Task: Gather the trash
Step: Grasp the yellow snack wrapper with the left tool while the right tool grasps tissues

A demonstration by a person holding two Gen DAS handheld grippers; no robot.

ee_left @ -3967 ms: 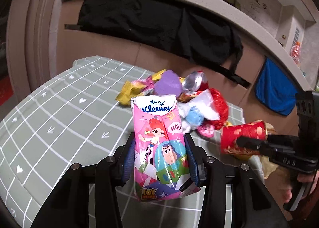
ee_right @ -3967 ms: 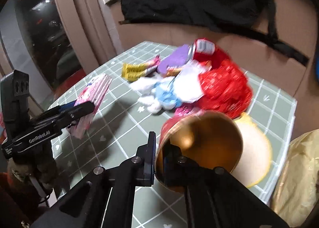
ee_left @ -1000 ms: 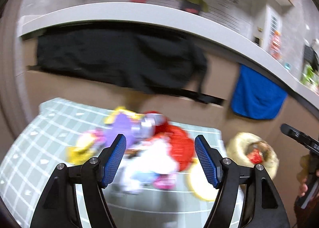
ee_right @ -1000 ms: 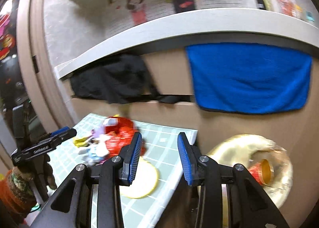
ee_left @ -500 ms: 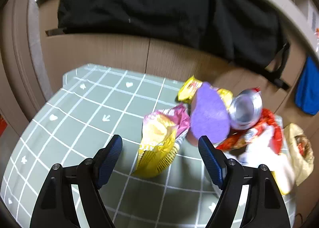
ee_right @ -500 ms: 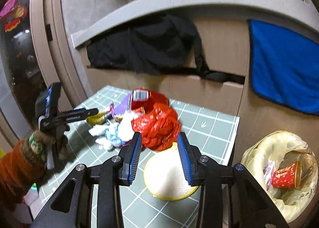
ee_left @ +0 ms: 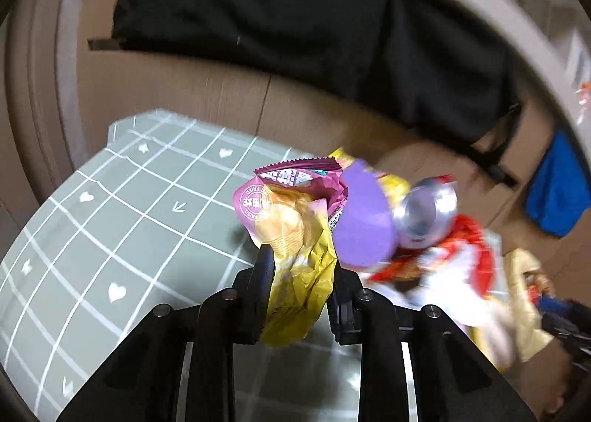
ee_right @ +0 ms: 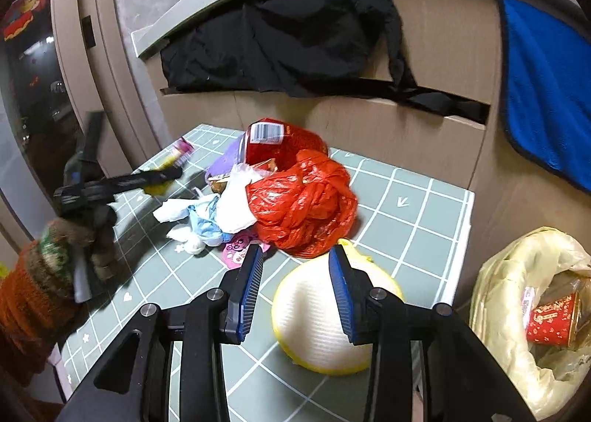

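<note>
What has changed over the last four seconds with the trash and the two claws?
The tissue pack and red cup left the claws; the cup now lies in the trash bag. The left claw has just closed on the chip bag. The right claw hangs open over the bowl. The pile stayed.

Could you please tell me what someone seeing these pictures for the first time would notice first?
Probably the crumpled yellow and pink snack bag clamped in the left hand-held gripper, whose jaws have just closed on it, above the green grid-patterned tablecloth. Next, the crinkled red plastic bag atop the litter pile at the table's middle, just beyond the open right hand-held gripper. A pale yellow trash bag gapes off the table's right edge.
</note>
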